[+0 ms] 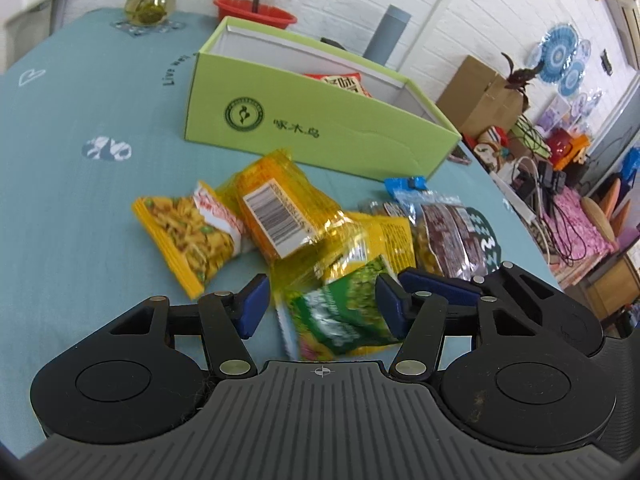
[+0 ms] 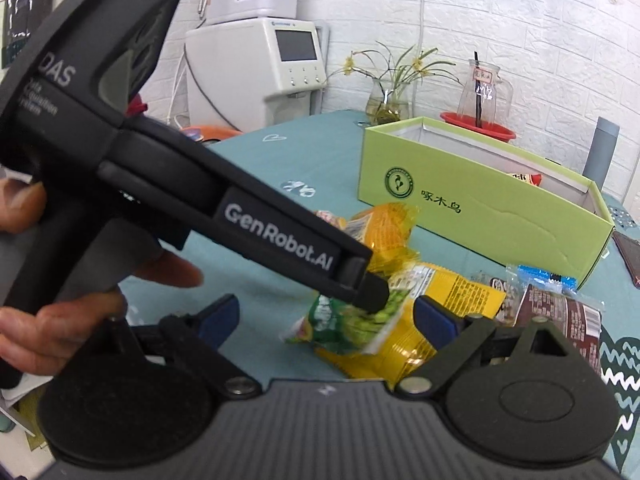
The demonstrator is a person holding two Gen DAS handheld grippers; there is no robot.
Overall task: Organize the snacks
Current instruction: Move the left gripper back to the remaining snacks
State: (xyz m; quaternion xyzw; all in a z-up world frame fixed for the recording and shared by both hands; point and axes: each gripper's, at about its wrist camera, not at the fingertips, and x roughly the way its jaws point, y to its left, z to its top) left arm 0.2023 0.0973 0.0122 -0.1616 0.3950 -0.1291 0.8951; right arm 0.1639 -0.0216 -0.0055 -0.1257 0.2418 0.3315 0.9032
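Note:
A heap of snack packets lies on the teal tablecloth (image 1: 80,208) in front of an open lime-green box (image 1: 320,120) (image 2: 480,208). A red packet (image 1: 344,82) (image 2: 524,178) shows inside the box. My left gripper (image 1: 322,306) (image 2: 370,294) is low over a green pea packet (image 1: 340,312) (image 2: 344,324), which lies between its blue pads; a gap shows at the left pad. My right gripper (image 2: 328,320) stands open just beside it, and its blue finger (image 1: 440,284) shows in the left wrist view. An orange barcode packet (image 1: 276,212), a yellow noodle-snack packet (image 1: 188,236) and a brown packet (image 1: 452,236) (image 2: 560,316) lie around.
A glass vase with plants (image 1: 148,0), a red basin (image 1: 256,12), a glass jug (image 2: 484,88) and a grey cylinder (image 1: 386,34) stand behind the box. A dark phone (image 2: 628,256) lies right of it. The table's right edge drops to floor clutter. A person's hand (image 2: 60,320) holds the left gripper.

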